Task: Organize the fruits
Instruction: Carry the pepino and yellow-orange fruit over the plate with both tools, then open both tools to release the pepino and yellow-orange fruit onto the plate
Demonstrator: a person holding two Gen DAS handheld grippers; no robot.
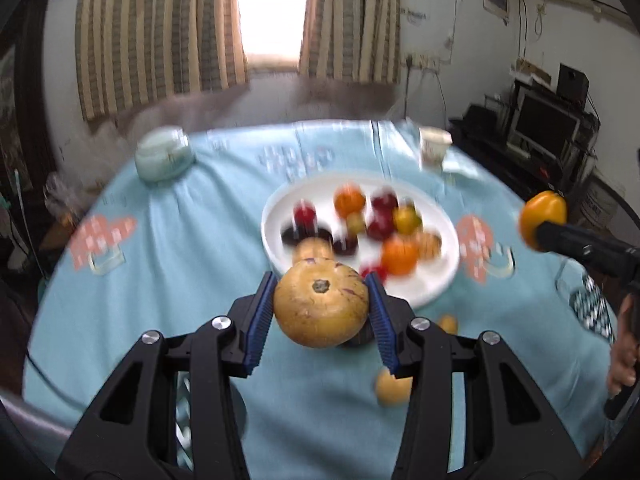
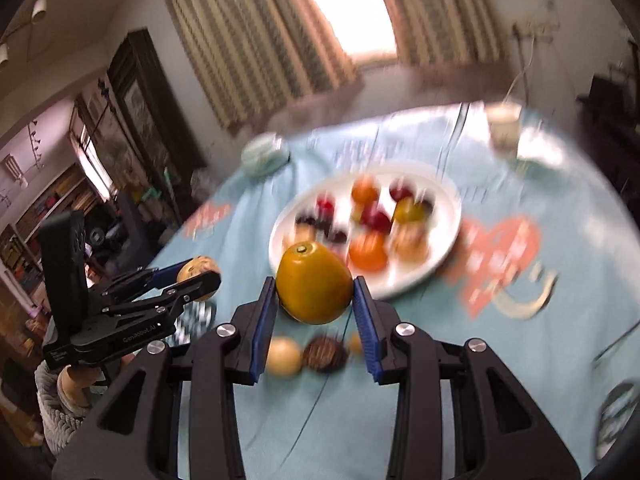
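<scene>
The left gripper (image 1: 321, 308) has its fingers clamped on a tan melon (image 1: 321, 307), stem end facing the camera, held clear above the table (image 1: 160, 280); the right gripper (image 2: 315, 284) has its fingers clamped on a yellow fruit (image 2: 314, 282), stem tilted up and away. Below them, loose on the cloth, lie a pale ball (image 2: 283, 356), a dark striped fruit (image 2: 325, 354) and a small yellow one (image 2: 355, 342). Beyond both loads, straight ahead and lower, sits the white plate (image 1: 424, 292), already carrying red, orange and dark fruits; its near rim lies just past the melon, so the left hand looks nearer to it, the right hand off to the plate's right side. Farther back stand a pale green lidded bowl (image 1: 162, 154) and a cup (image 1: 434, 146); then curtains (image 1: 160, 32).
</scene>
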